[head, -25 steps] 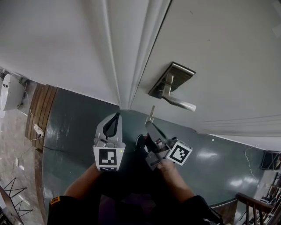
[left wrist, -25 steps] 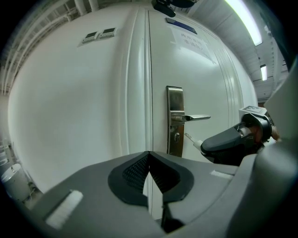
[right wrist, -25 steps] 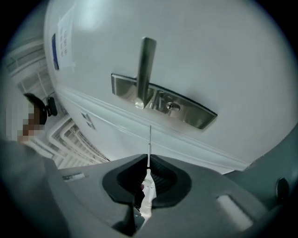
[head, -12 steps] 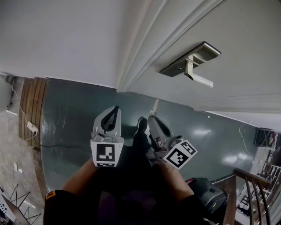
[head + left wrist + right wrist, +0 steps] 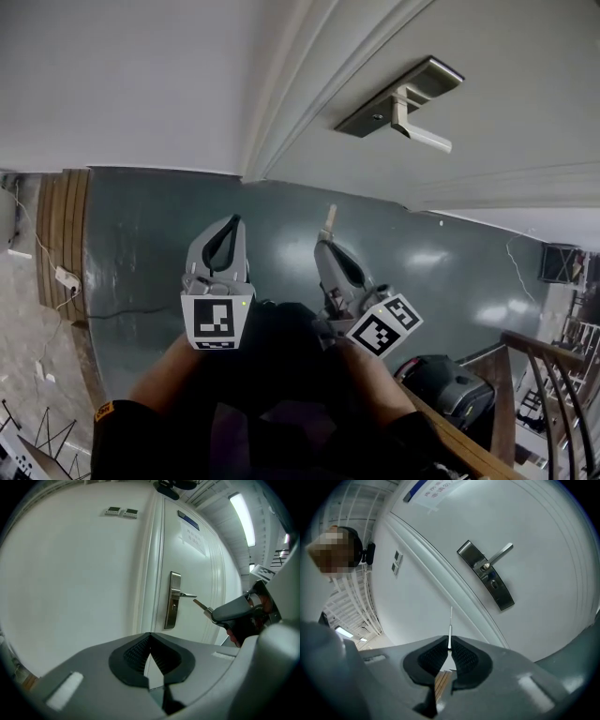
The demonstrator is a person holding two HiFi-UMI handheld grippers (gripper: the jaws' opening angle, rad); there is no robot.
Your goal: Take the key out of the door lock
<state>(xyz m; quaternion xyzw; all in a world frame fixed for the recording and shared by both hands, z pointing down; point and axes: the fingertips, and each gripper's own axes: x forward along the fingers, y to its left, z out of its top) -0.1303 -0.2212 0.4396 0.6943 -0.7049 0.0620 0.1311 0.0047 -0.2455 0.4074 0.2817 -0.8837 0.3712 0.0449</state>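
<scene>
The key (image 5: 328, 221) is out of the lock, and my right gripper (image 5: 325, 244) is shut on it, well short of the door. In the right gripper view the key (image 5: 450, 626) shows edge-on as a thin blade sticking out between the pads. The metal lock plate (image 5: 398, 97) with its lever handle (image 5: 424, 137) sits on the white door at upper right, and its keyhole (image 5: 493, 584) is bare. My left gripper (image 5: 231, 221) hangs beside the right one, shut on nothing. From the left gripper view, the key (image 5: 202, 606) points toward the lock plate (image 5: 173, 599).
The floor (image 5: 150, 234) is dark green and glossy. A black bag (image 5: 450, 389) and a wooden stair railing (image 5: 553, 375) lie at lower right. A cable and socket (image 5: 66, 278) are at left. Wall switches (image 5: 121, 512) sit left of the door frame. A person (image 5: 347, 545) stands behind.
Both grippers have drawn back from the door with the key held in the right one. The handle now sits higher and further right in the head view.
</scene>
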